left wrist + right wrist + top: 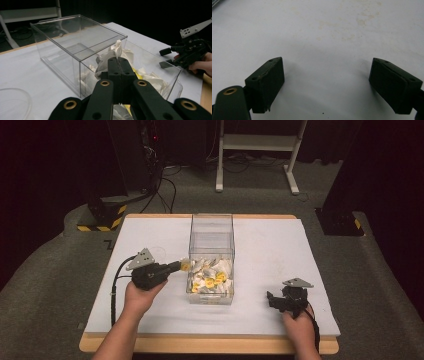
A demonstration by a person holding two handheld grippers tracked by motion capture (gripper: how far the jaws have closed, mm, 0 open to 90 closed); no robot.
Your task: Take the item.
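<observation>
Left gripper clenched at the clear box, right gripper spread over bare table.

Your left gripper (184,265) sits at the left wall of the clear box (211,227), jaws pressed together, something yellow at the tips; whether they pinch it, I cannot tell. White and yellow packets (210,277) fill the box's near end. Your right gripper (274,301) rests well apart, jaws wide, holding nothing.
</observation>
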